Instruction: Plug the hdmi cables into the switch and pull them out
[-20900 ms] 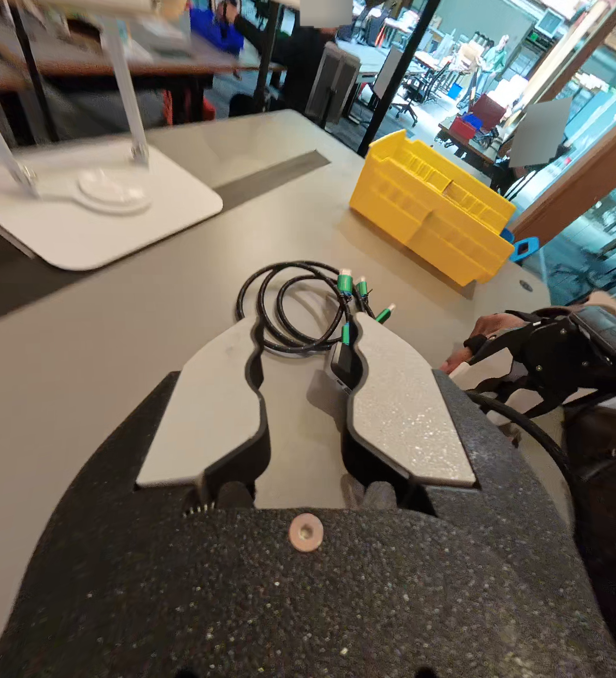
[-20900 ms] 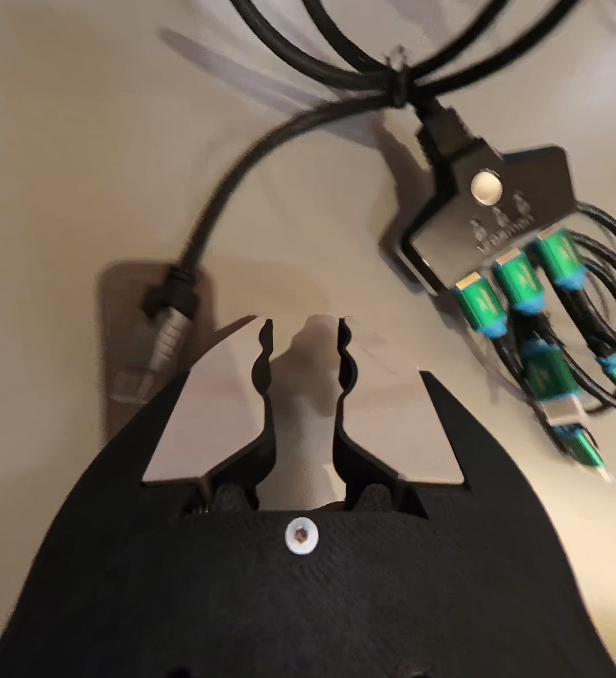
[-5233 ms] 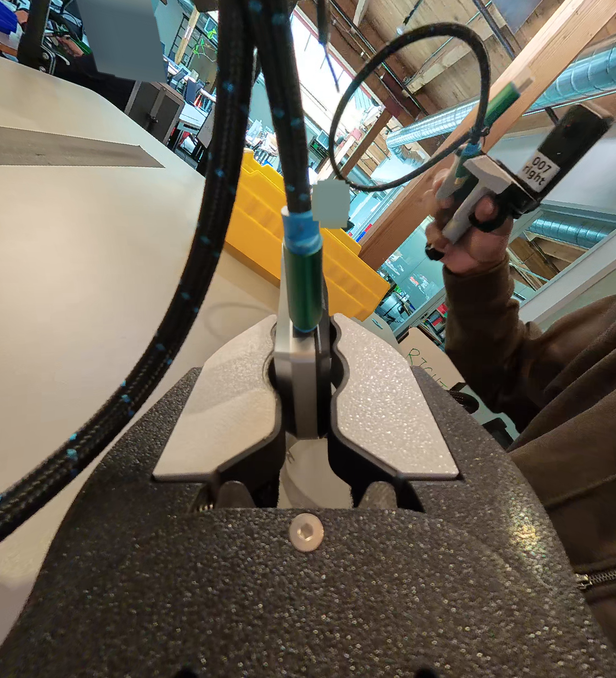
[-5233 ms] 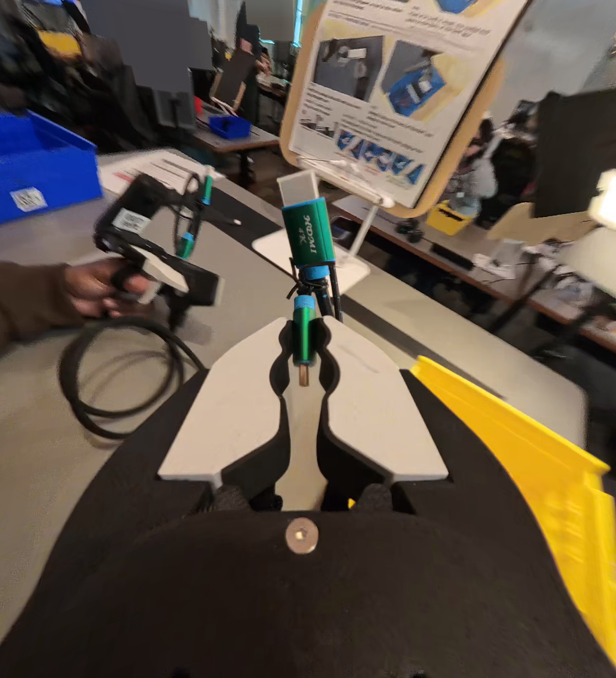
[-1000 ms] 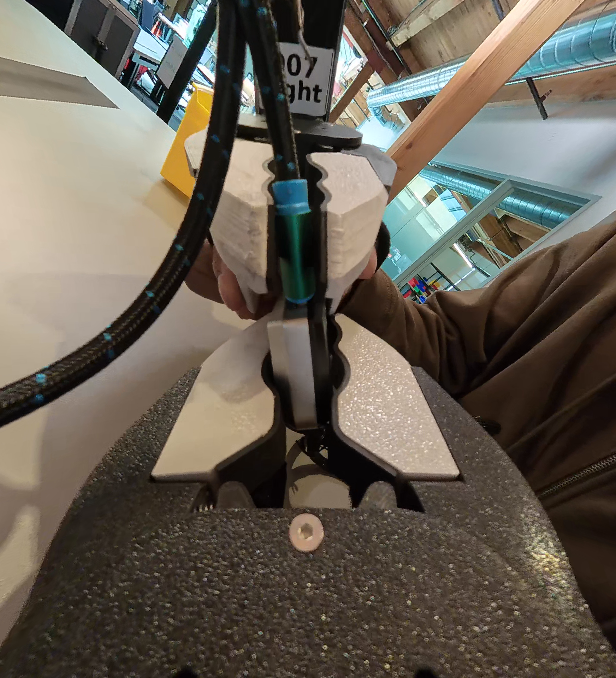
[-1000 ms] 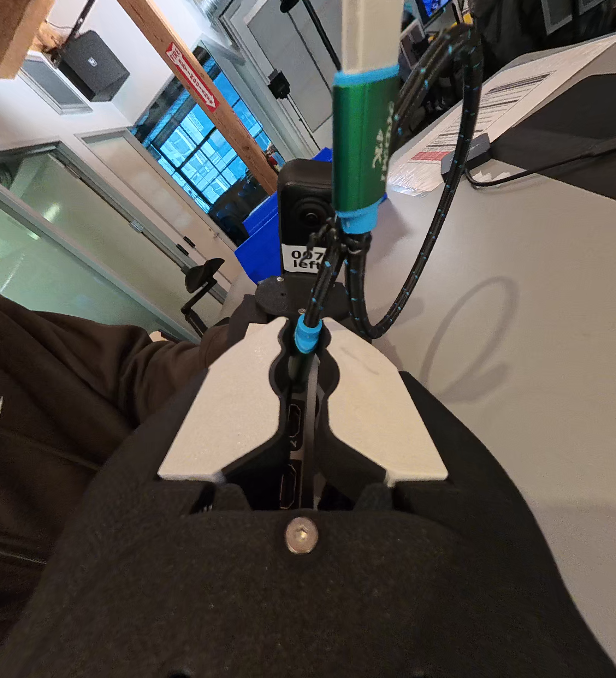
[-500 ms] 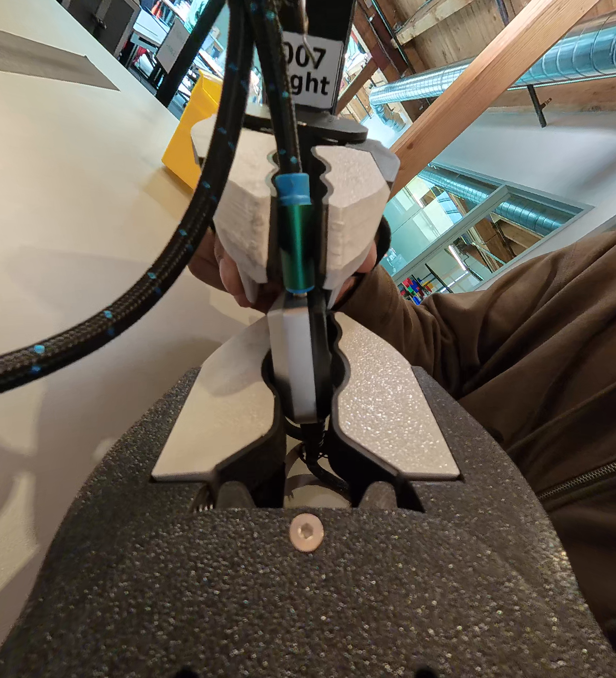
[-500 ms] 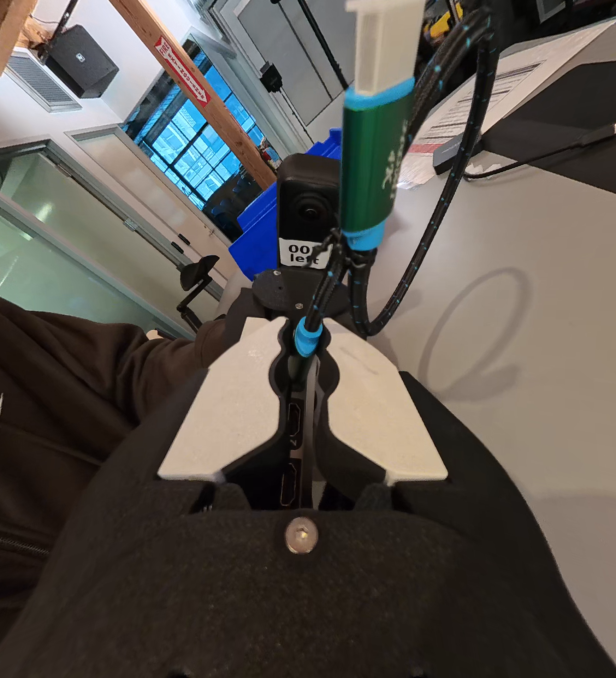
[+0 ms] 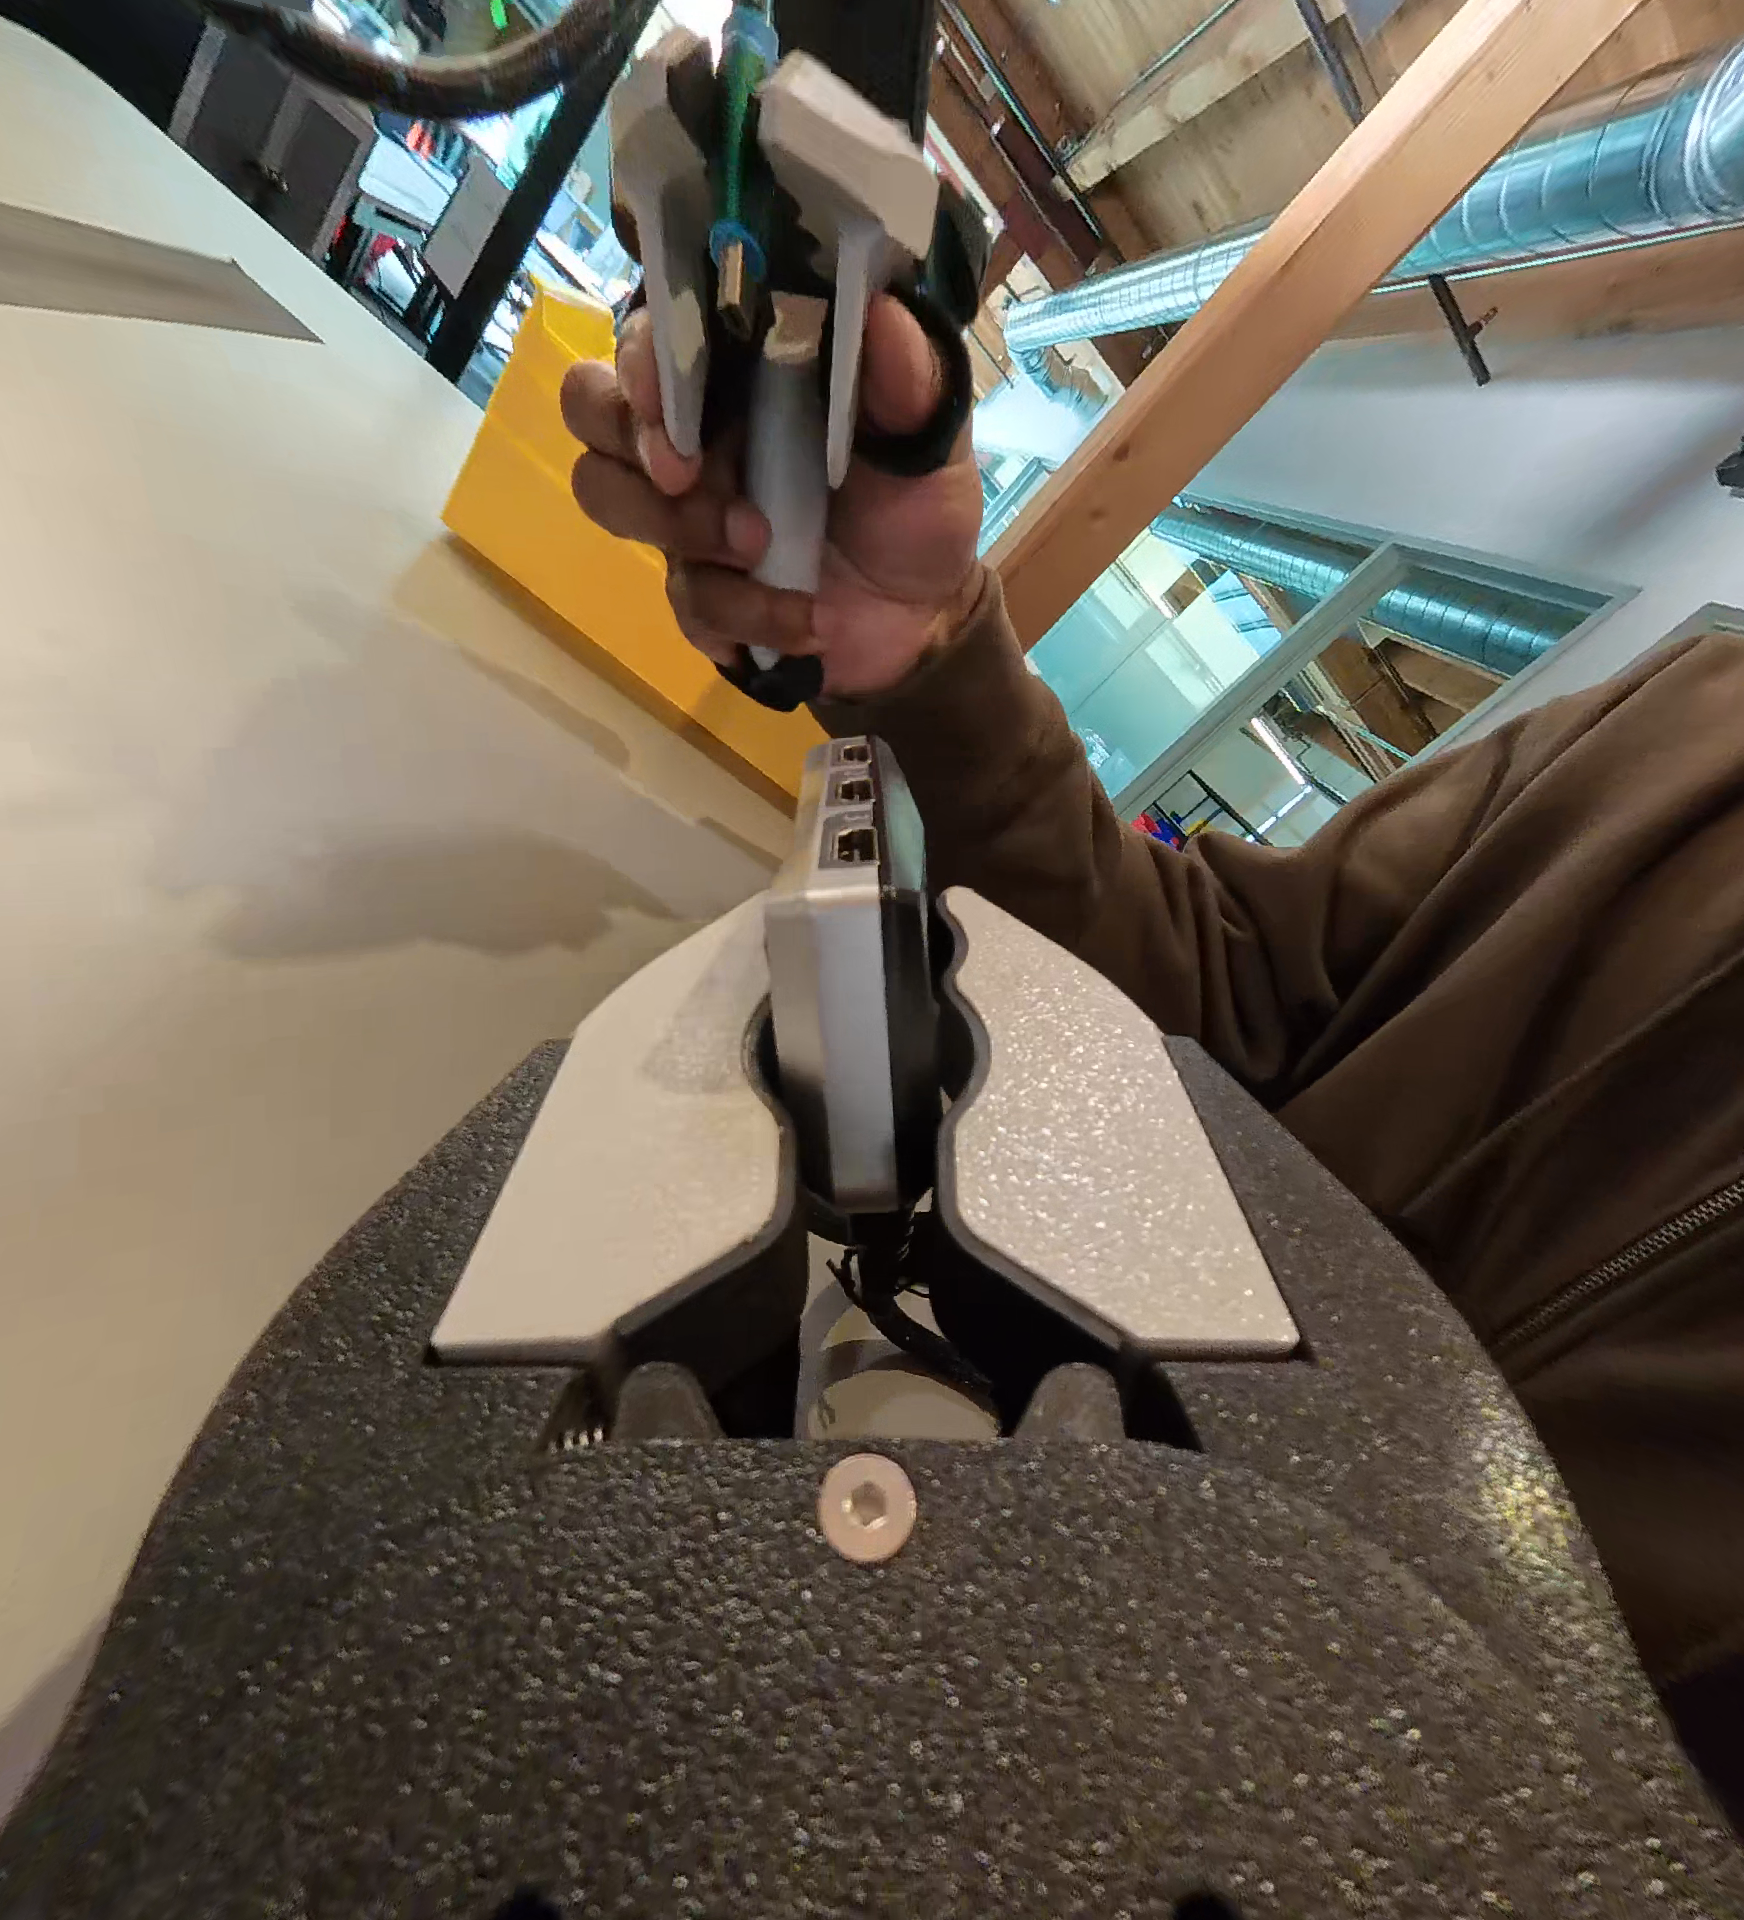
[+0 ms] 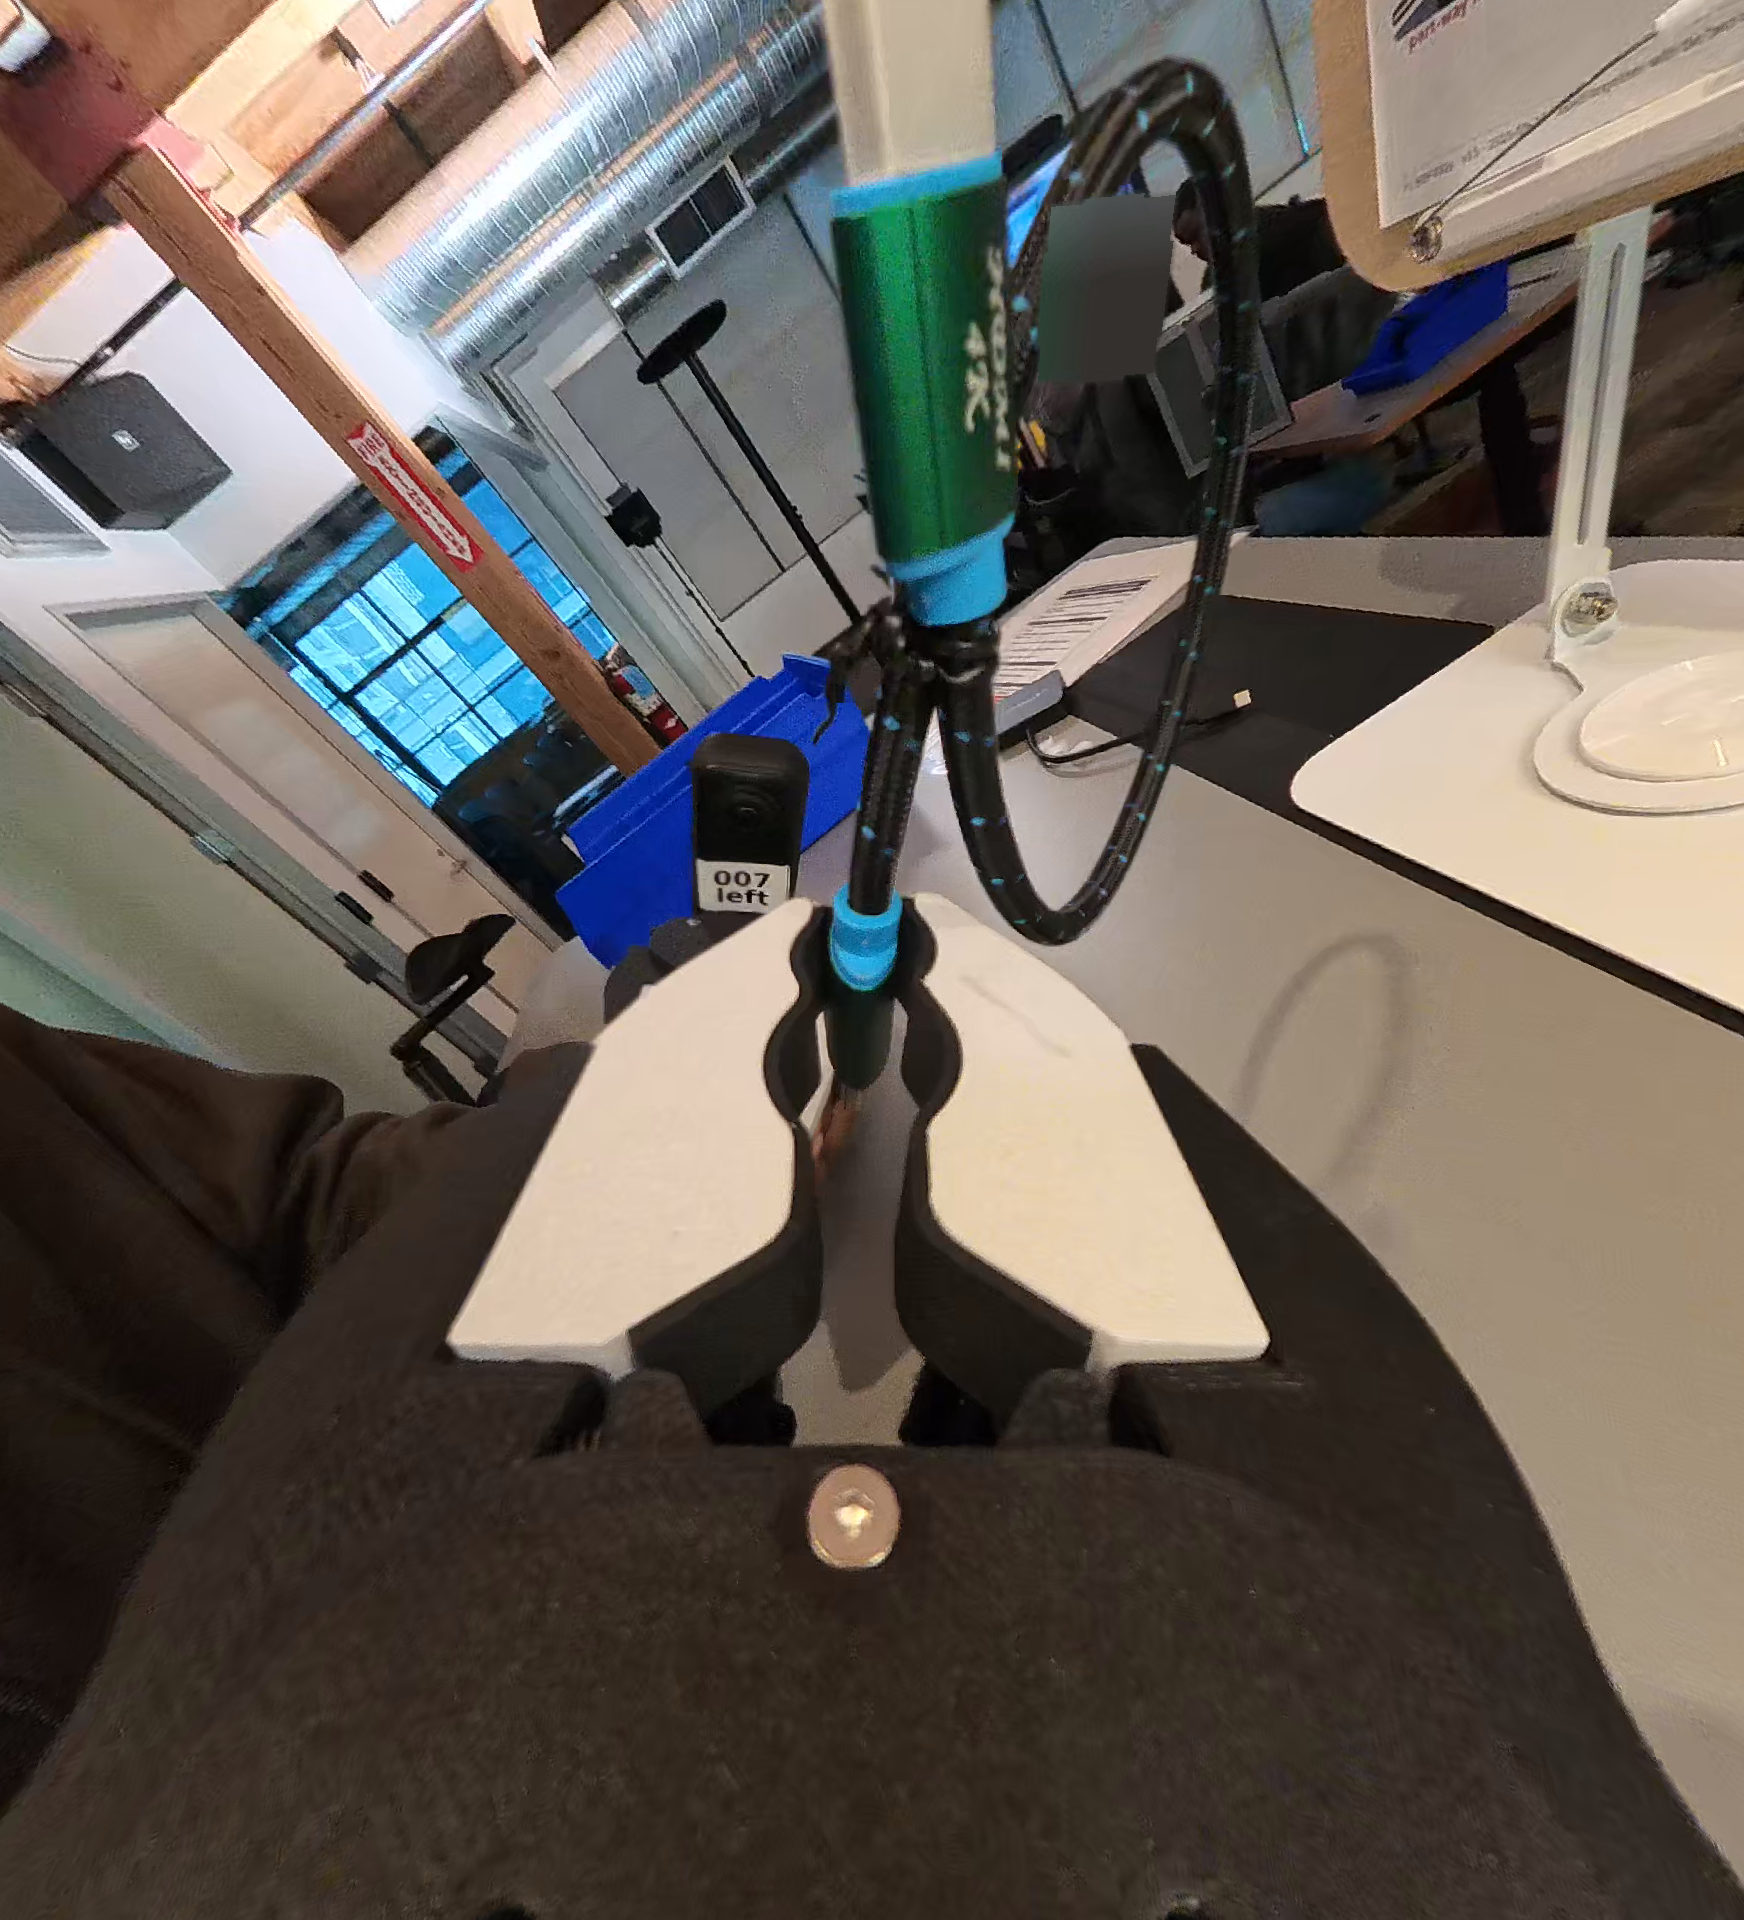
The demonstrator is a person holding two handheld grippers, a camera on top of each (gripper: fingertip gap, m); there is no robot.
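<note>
In the left wrist view my left gripper is shut on a flat grey switch box, held on edge, with its row of ports bare at the top. My right gripper hangs above it in a person's hand, apart from the box. In the right wrist view my right gripper is shut on a green plug with a blue collar. Its braided black cable loops up to a second green plug hanging free above. The left gripper's camera shows just behind.
A yellow bin stands on the pale table behind the grippers. A blue bin sits at the table's far side. A white stand base carries a sign board at the right. A brown sleeve fills the right side. There is about 12 cm between the tips of the two grippers.
The green plug in my right gripper has come out of the switch box. The right gripper has moved up and away from the left one, leaving the ports bare.
</note>
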